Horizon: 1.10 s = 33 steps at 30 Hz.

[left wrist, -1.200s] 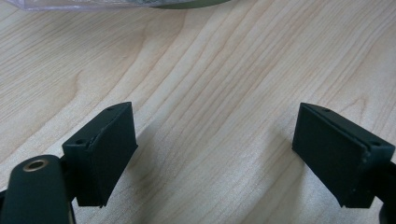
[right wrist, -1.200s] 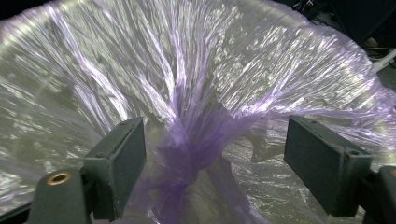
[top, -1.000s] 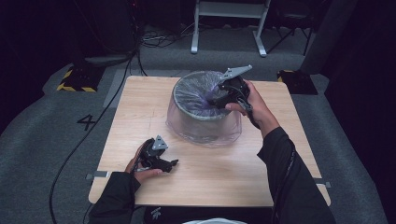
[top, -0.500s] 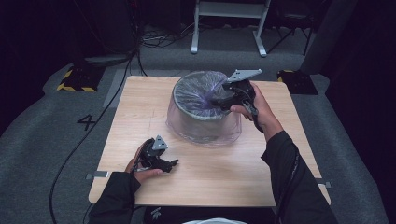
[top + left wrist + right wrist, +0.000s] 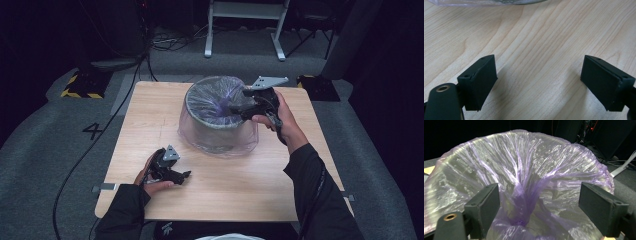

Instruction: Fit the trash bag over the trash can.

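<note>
Reaching: the right gripper hovered over the bin's mouth, its fingers apart, the purple liner's gathered centre between them (pads not touching it).
Resting: the left gripper lay low over the tabletop, fingers spread wide with bare wood between.
Bin: the round bin stood mid-tabletop, its purple bag stretched over the rim.

A translucent purple bag lines a grey bin on the pale wood-grain table; beside the table, a yellow-and-black striped block.
</note>
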Available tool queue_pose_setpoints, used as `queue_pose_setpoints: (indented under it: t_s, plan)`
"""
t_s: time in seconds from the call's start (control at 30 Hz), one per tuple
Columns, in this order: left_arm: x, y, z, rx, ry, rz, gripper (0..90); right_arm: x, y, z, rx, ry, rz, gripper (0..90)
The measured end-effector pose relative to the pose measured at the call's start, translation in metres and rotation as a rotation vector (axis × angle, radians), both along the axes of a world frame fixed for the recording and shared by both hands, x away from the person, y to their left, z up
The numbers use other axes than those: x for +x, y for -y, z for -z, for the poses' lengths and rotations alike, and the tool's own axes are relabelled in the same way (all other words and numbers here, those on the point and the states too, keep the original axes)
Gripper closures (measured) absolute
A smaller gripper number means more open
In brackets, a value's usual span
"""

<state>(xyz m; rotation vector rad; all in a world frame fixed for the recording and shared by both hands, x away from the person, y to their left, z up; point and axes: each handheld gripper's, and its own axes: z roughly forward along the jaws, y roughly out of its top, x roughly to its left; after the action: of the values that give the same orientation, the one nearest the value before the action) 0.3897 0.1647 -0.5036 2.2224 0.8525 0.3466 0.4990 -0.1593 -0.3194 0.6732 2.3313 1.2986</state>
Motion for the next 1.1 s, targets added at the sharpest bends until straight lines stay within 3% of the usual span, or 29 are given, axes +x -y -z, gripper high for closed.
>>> queue_pose_setpoints:
  t_s: [0.7, 1.1]
  plan:
    - [0.000, 0.000, 0.000, -0.001, 0.000, 0.000, 13.0, -0.025, 0.023, -0.001, -0.009, 0.056, -0.009, 16.6]
    - [0.000, 0.000, 0.000, -0.001, 0.000, 0.000, 13.0, -0.037, 0.033, 0.002, -0.008, 0.066, -0.021, 16.1]
